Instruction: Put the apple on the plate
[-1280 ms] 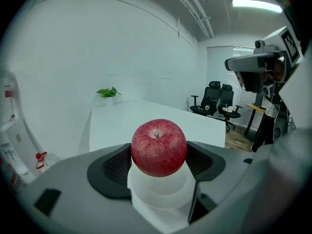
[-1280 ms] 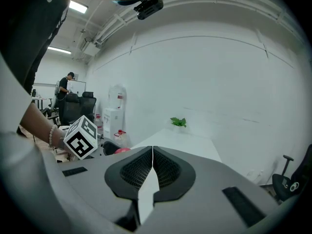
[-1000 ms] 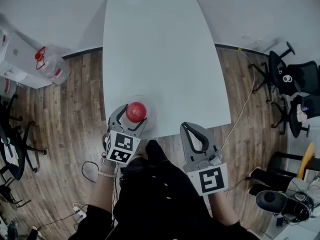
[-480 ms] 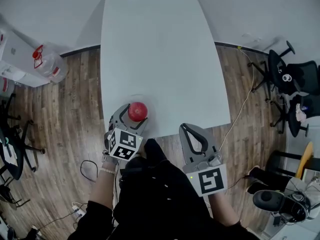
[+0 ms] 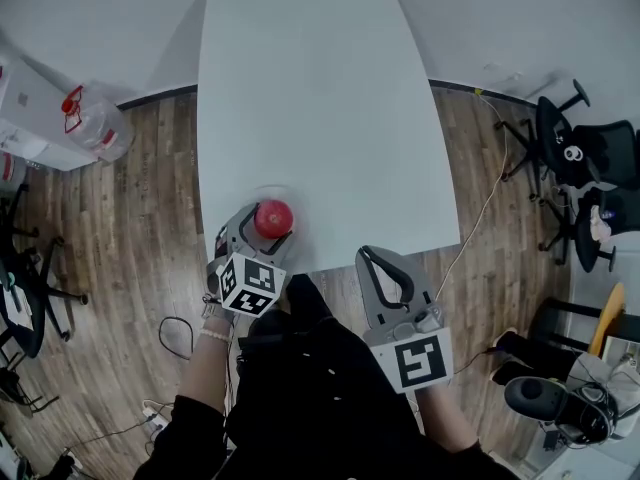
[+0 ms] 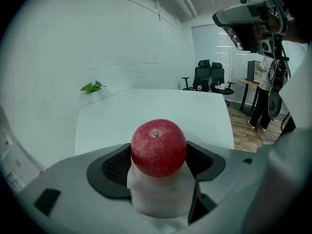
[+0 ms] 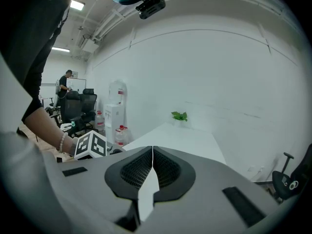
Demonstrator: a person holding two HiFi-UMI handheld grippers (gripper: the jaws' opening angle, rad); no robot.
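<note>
A red apple is clamped between the jaws of my left gripper, at the near left corner of the white table. A faint round plate lies under and around it; I cannot tell whether the apple touches it. In the left gripper view the apple sits upright, stem dimple up, with the left gripper shut on its sides. My right gripper hangs off the table's near edge, shut and empty. In the right gripper view, the right gripper has its jaws meeting at the tips.
A water bottle stands on the wooden floor to the left. Black office chairs are at the right. A small green plant sits at the table's far end. A cable lies on the floor near my feet.
My left gripper, still holding the apple, has edged slightly forward over the plate. The right gripper has stayed in place.
</note>
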